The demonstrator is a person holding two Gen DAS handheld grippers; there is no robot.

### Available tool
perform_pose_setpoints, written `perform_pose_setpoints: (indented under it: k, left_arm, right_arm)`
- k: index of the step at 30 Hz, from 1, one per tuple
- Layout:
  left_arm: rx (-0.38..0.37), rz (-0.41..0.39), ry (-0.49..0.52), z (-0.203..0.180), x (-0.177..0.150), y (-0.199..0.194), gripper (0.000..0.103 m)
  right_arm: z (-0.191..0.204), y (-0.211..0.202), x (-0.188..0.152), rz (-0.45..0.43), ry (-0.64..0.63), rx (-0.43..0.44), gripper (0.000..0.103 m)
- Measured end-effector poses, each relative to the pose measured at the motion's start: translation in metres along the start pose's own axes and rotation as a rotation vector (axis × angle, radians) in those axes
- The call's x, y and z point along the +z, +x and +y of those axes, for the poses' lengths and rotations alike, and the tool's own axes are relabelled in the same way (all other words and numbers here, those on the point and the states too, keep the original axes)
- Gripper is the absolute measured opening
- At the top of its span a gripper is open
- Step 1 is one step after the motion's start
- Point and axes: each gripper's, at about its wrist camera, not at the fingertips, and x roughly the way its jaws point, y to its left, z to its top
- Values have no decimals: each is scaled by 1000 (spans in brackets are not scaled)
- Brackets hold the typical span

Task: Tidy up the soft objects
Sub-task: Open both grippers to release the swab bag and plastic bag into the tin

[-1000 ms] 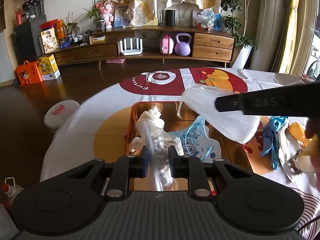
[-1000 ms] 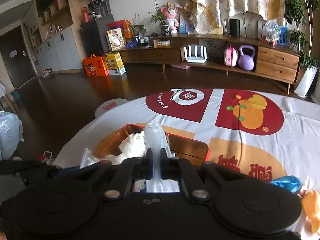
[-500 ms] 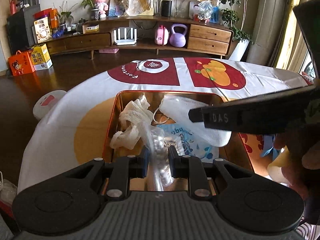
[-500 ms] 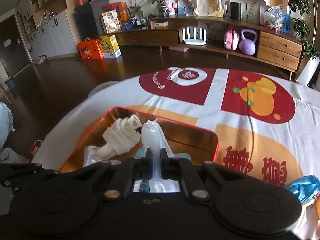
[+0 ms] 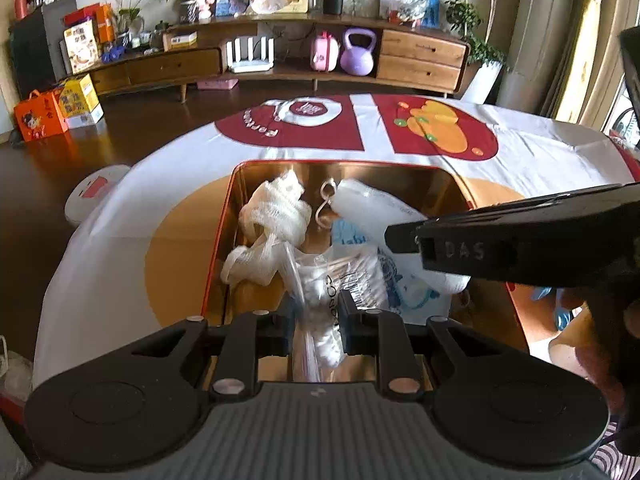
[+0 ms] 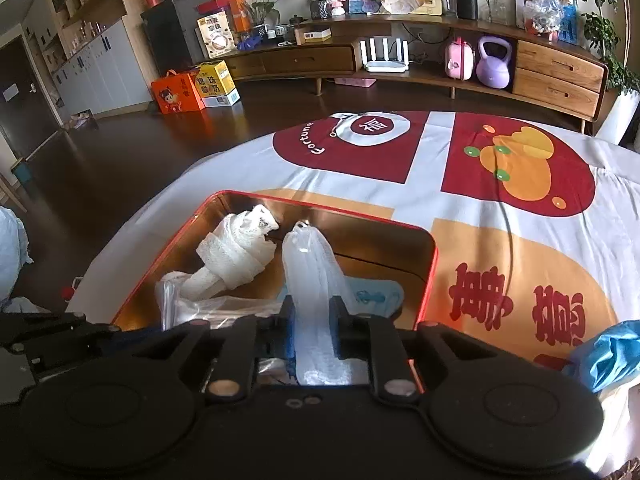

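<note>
The clear bag of cotton balls [image 5: 320, 280] hangs into the red-rimmed tin [image 5: 224, 240], clamped by the left hand-held gripper [image 5: 314, 320]. The white mesh pouch [image 6: 312, 272] lies in the tin between the opening jaws of the right hand-held gripper [image 6: 312, 328]. The tin rests on the tabletop [image 6: 480, 240].

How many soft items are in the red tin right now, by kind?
White gauze roll: 1
White mesh pouch, between the right gripper jaws, which are opening: 1
Clear bag of cotton balls, clamped by the left gripper: 1
Blue printed cloth: 1
Total in the tin: 4
</note>
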Motion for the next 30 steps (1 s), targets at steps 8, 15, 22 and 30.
perform_pose_setpoints:
  k: [8,15,22,30]
  left_arm:
    - [13,18,-5,2,-3,-8,30]
    - [4,-49,-18,0,-5,-31,71]
    - [8,-85,-23,-6,-6,-53,71]
    - [-1,-139,-19,-16,-12,-83,71]
  right_arm:
    - [1,-12,-3,-10,-13,0,30]
    - [0,-29,-7,-26,-22,3,43]
    - [-1,-61,-11,-66,-19,16,56]
    - [-1,-107,-20,-119,-5,53,63]
